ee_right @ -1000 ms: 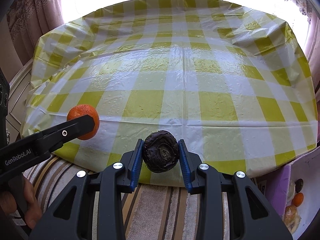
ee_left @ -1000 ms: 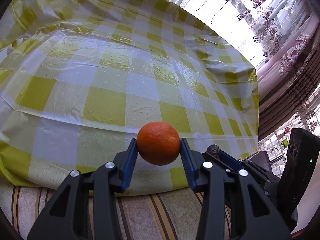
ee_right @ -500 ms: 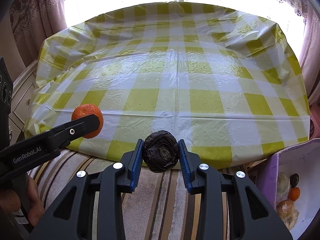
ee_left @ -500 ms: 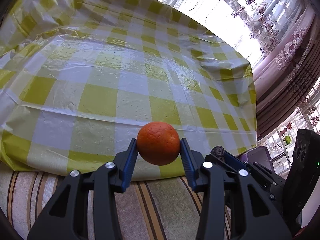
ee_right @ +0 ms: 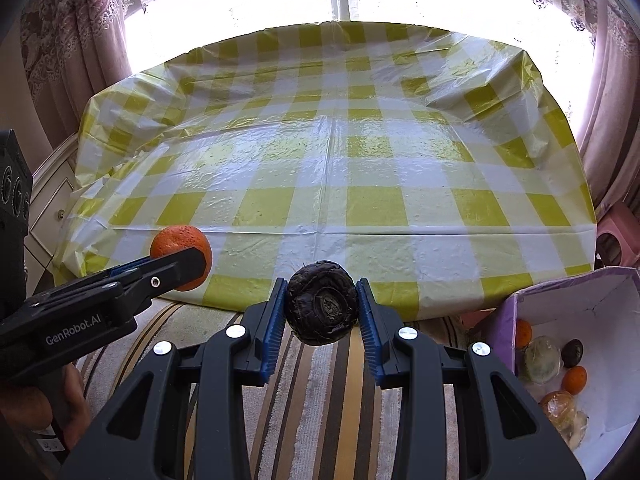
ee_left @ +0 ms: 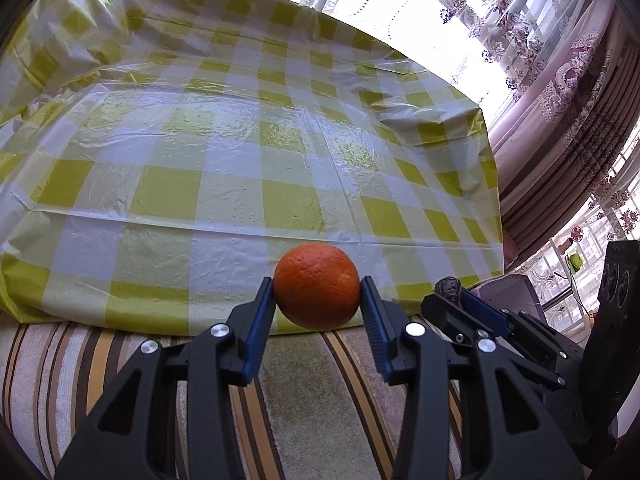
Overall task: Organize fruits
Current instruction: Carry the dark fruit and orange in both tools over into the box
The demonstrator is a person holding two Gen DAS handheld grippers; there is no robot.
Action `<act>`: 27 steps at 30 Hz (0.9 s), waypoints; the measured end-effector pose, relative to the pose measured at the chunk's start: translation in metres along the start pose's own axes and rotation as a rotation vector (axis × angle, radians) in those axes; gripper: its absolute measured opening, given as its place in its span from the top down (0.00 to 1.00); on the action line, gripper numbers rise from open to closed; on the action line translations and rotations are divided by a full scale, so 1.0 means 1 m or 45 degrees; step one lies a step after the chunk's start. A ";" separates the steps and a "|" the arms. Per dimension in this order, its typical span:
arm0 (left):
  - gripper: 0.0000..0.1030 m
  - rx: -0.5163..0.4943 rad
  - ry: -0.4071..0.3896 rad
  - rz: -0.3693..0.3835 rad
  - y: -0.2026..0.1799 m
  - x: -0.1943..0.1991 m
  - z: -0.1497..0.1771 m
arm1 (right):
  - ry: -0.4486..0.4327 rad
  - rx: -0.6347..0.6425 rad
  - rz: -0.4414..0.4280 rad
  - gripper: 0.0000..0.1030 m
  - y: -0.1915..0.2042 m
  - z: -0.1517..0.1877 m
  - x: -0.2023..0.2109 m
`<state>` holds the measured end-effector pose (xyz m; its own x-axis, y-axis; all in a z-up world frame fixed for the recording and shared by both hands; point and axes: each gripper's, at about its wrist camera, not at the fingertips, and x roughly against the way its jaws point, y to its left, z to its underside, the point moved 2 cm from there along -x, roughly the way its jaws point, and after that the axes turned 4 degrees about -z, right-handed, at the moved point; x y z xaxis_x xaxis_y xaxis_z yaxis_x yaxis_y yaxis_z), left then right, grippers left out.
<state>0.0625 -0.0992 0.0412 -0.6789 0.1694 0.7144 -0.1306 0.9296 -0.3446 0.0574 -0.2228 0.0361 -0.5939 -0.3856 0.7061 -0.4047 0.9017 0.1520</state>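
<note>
Over the last second we drew both tools back from the bench [ee_right: 400, 208] and a little upward, so that its near edge, which had sat close under the fruit, now lay farther ahead and the striped rug [ee_right: 320, 400] filled more of the lower view. The lilac box [ee_right: 568, 292] of fruit on the floor to our right had come much further into sight, with small oranges and a dark fruit lying in it. We judged that both fruits had been lifted clear of the checked cloth [ee_left: 224, 152] and were being carried toward that box, the sorting itself not yet done.

The left tool [ee_left: 318, 300] was clamped on the orange [ee_left: 316, 292], which sat squarely between the blue pads [ee_left: 260, 320], touched on both flanks and hanging in the air above the bench's near edge. The right tool [ee_right: 322, 312] was clamped on the dark, wrinkled fruit [ee_right: 322, 308], likewise held between its pads, free of the cloth and over the rug. Neither grip had changed. The two tools rode side by side, the left one's orange level with and to the left of the dark fruit, and the box lay below and to the right of the right tool.
</note>
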 end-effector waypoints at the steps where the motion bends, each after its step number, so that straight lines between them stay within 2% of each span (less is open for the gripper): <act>1: 0.58 -0.007 0.001 0.002 -0.003 0.000 0.001 | -0.003 -0.004 0.003 0.66 -0.002 0.001 0.002; 27: 0.58 -0.176 0.038 0.108 -0.069 -0.008 0.027 | -0.034 -0.089 0.128 0.66 -0.068 0.029 0.038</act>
<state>0.0572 -0.1730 0.0431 -0.6612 0.2571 0.7048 0.0286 0.9474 -0.3187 0.0421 -0.3049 0.0320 -0.6477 -0.2966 0.7018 -0.2930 0.9473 0.1299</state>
